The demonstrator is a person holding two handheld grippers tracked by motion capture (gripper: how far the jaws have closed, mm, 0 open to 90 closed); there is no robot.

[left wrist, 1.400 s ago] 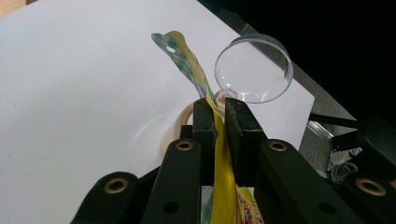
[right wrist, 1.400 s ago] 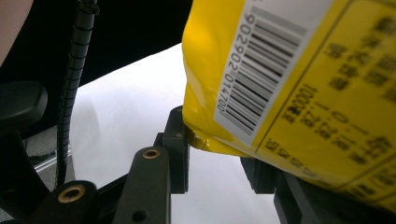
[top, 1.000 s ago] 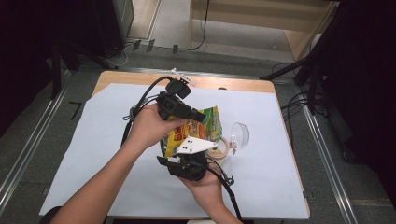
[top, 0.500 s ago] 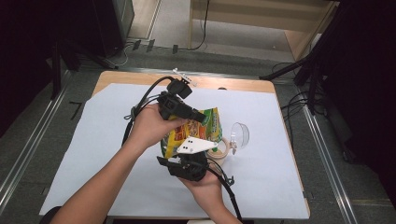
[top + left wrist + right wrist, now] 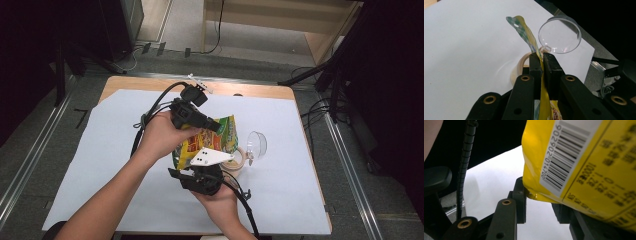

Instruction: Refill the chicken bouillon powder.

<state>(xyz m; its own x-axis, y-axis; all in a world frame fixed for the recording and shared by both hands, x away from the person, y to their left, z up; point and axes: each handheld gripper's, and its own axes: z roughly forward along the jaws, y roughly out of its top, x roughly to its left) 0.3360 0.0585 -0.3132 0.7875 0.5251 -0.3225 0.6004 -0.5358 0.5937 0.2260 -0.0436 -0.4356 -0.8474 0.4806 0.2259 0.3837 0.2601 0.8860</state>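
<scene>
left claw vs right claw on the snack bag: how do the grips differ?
The left claw pinches the yellow snack bag's thin top seal, jaws nearly together. The right claw takes the bag's fuller lower corner near the barcode, jaws wider apart. In the high view the left sits above the bag, the right below. Both are shut on it.

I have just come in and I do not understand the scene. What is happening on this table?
A person holds a gripper in each hand and works on a yellow snack bag above the white sheet. The left gripper is shut on the bag's top edge. The right gripper has the bag's lower corner between its jaws. Beside the bag lie a tape roll and a clear round lid.
</scene>
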